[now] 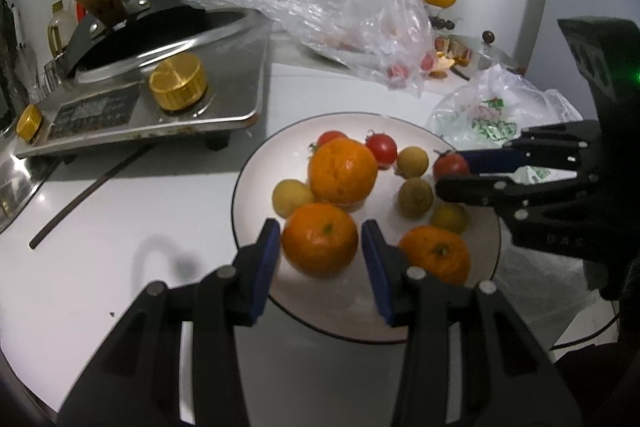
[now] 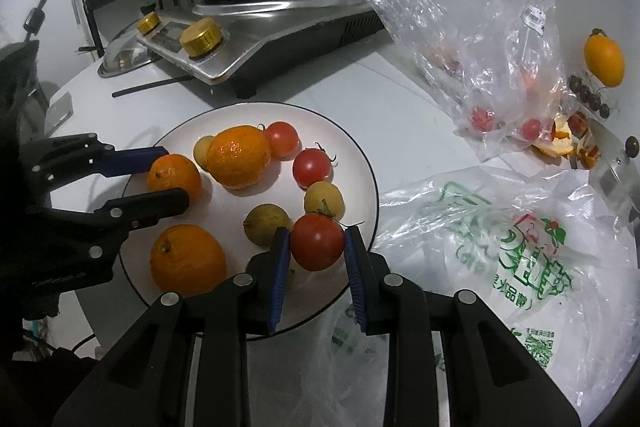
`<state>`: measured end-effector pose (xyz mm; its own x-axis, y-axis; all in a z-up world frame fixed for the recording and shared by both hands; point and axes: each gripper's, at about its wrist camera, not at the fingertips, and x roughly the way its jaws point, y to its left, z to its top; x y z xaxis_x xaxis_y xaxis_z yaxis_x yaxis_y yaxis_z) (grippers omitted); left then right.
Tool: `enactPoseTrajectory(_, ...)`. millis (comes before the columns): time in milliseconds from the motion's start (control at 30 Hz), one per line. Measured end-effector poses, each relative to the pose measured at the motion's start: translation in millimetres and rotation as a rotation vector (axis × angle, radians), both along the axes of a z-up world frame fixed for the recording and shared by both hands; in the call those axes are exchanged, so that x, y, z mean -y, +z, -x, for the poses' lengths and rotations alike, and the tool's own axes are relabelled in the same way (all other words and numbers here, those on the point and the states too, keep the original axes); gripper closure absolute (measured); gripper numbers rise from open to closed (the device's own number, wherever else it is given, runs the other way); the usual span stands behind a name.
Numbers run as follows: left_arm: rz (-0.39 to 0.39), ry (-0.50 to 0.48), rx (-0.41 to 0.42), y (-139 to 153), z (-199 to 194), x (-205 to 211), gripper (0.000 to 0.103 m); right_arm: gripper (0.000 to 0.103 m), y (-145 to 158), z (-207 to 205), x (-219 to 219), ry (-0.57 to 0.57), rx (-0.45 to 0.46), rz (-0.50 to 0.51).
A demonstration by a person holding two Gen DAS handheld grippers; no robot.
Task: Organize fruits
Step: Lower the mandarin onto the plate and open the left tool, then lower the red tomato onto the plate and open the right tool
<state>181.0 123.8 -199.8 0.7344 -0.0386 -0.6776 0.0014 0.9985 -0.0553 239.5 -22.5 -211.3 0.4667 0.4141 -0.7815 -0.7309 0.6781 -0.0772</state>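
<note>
The left gripper point(image 1: 320, 247) has its jaws narrowed around a mandarin point(image 1: 320, 245) on the white plate point(image 1: 256, 163), blue pads at either flank (actual contact is hard to confirm). The right gripper point(image 2: 317, 243) has its jaws clamped on a red tomato point(image 2: 317, 241) near the plate's rim; more mandarins, tomatoes and longans lie beyond both jaws, on the table point(image 1: 120, 287).

Three oranges point(image 1: 320, 239), three tomatoes point(image 2: 317, 241), four longans point(image 1: 415, 197), one plate point(image 1: 256, 167)
</note>
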Motion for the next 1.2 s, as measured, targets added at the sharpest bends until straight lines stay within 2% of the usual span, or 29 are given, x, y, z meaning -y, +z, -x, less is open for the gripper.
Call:
enactPoseTrajectory(300,0.021,0.015,0.020,3.2,9.0,-3.7,0.059,0.074,-1.2,6.1,-17.5,0.041,-0.023,0.000)
enactPoseTrajectory(367,0.027,0.021,0.027,5.0,12.1,-5.5,0.049,0.073,-1.4,7.7,-21.6,0.045,-0.027,-0.001)
enactPoseTrajectory(700,0.060,0.046,0.062,12.6,21.3,-14.6,0.049,0.073,-5.5,3.3,-24.7,0.018,-0.049,0.017)
enactPoseTrajectory(900,0.046,0.040,0.068,16.6,23.9,-10.6,0.048,0.073,-5.5,3.7,-19.0,0.002,-0.060,0.004)
enactPoseTrajectory(1100,0.038,0.040,0.073,20.6,26.4,-4.6,0.048,0.069,-1.2,7.8,-10.8,-0.009,-0.053,-0.012)
enactPoseTrajectory(1200,0.036,0.044,0.076,22.4,28.7,-1.8,0.043,0.069,2.0,10.6,-6.6,-0.011,-0.046,-0.018)
